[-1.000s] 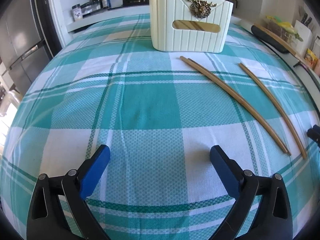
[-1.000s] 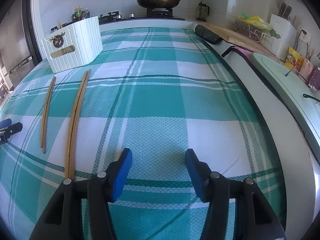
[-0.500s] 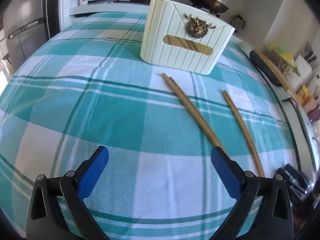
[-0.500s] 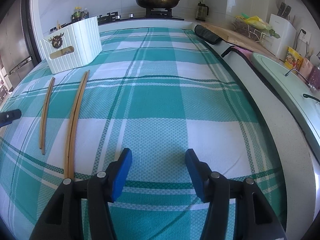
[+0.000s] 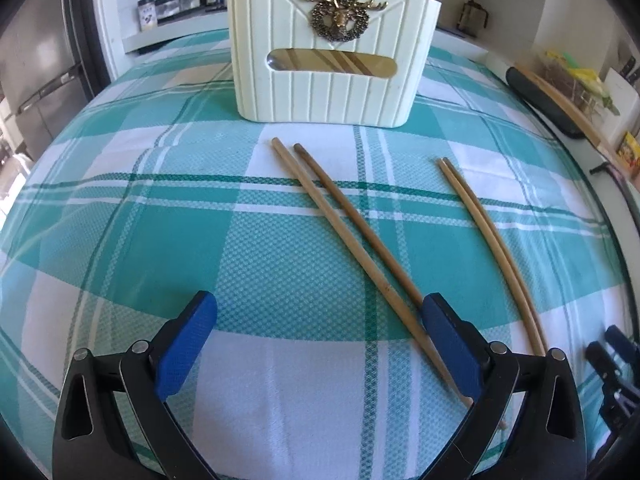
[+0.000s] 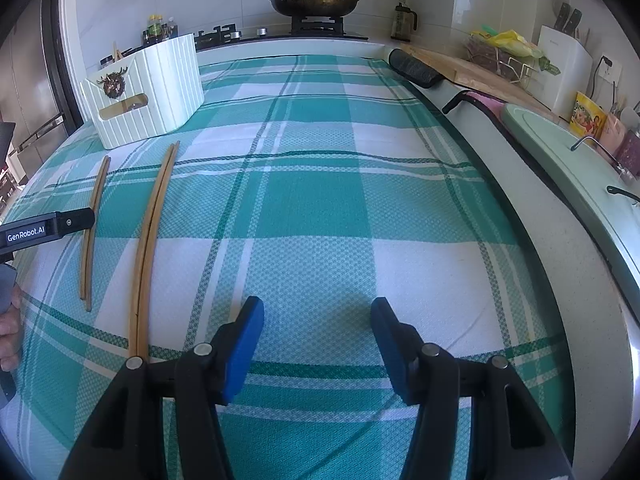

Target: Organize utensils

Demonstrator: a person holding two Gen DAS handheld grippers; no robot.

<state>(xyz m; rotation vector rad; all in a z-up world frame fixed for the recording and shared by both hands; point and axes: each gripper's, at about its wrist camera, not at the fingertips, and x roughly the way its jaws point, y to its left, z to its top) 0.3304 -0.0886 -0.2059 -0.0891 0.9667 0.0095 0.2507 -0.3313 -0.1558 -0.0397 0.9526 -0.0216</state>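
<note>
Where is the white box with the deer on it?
The white utensil holder stands at the far end of the checked cloth, top centre in the left wrist view, just beyond the tips of the nearer pair of chopsticks.

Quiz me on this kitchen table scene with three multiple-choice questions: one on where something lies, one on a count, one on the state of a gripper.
1. Where do the loose chopsticks lie?
A. On the checked tablecloth, in front of the cream utensil holder
B. Inside the frying pan
C. On the wooden cutting board

2. How many loose chopsticks are on the cloth?
A. Two
B. Four
C. Six

3. How does the right gripper stand?
A. Shut on a chopstick
B. Shut on the holder
C. Open, with nothing between its blue pads

Answers:
1 A: both pairs rest on the cloth, their far tips pointing toward the holder.
2 B: the left wrist view shows two pairs, side by side but apart.
3 C: only bare cloth shows between its fingers.
</note>
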